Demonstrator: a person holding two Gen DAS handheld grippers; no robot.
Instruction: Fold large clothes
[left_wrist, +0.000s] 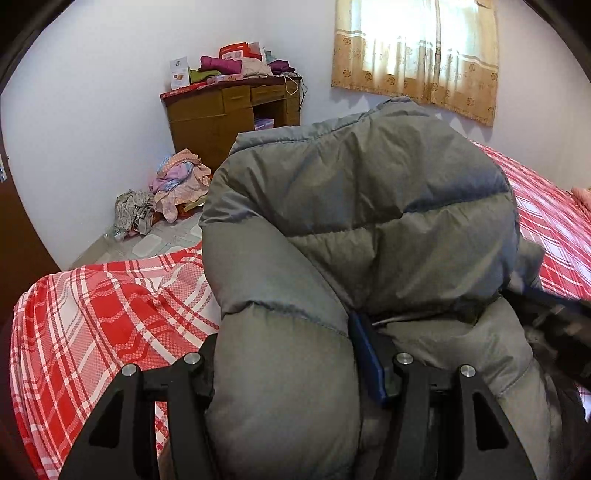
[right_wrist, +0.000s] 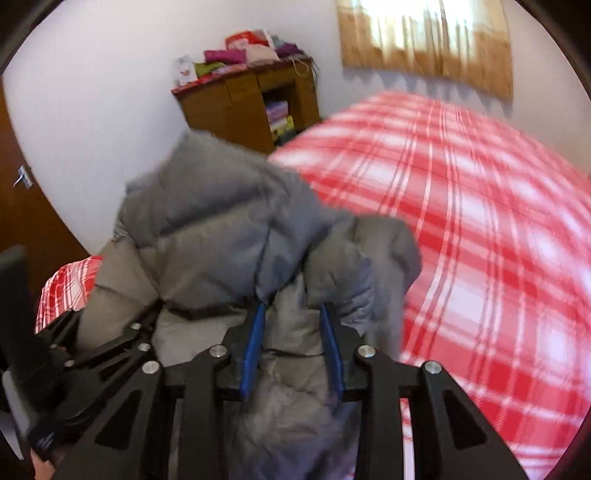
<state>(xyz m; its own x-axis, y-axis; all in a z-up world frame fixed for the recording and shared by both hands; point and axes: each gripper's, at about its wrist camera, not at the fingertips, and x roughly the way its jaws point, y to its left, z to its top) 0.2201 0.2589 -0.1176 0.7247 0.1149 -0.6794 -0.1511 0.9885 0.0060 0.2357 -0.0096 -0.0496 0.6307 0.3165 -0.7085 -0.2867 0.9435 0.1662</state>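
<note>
White walls, wooden desk (left_wrist: 232, 110), curtained window (left_wrist: 417, 51), seemingly tiled floor (left_wrist: 147, 243), plaid bedspread (left_wrist: 110, 314).

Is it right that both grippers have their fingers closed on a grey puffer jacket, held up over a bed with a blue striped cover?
Not quite: the bed cover is red and white plaid, not blue striped, as the right wrist view shows. The rest stands: the left gripper and the right gripper each have their fingers closed on the grey puffer jacket, held up over the bed.
</note>
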